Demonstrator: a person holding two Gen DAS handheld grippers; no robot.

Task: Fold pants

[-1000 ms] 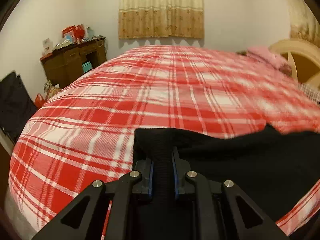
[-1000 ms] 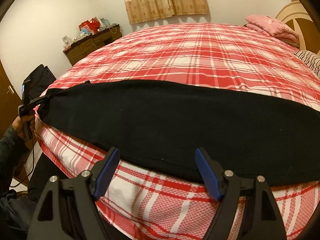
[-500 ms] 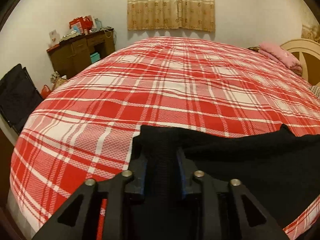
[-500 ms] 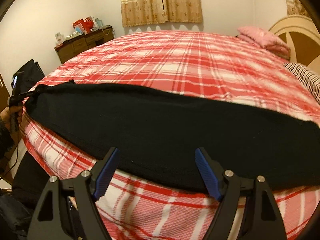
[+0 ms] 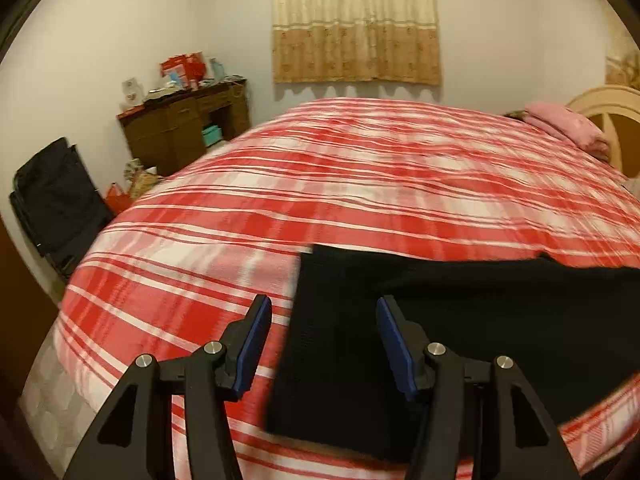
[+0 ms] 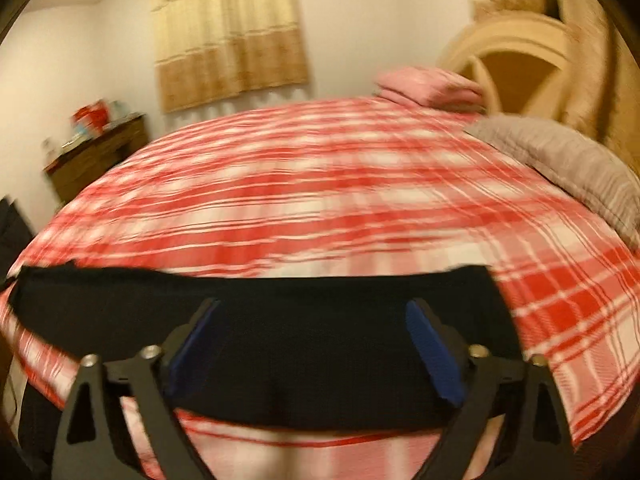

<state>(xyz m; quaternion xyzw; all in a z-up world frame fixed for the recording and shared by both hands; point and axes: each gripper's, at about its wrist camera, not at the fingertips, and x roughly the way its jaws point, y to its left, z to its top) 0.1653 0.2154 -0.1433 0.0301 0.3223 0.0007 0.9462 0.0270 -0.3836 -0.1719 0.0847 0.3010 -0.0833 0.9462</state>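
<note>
Pants [image 5: 440, 328] flat on bed [image 5: 360, 184]; left gripper [image 5: 322, 332] jaws just opened.

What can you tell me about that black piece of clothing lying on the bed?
The black pants look like a soft, matte knit. They lie flat in a long band near the front edge of the red plaid bedspread, with one squared end close to the left gripper. That gripper's jaws have just been opening and no longer press the cloth. The right gripper hangs open above the band. Only the bedspread touches the pants.
</note>
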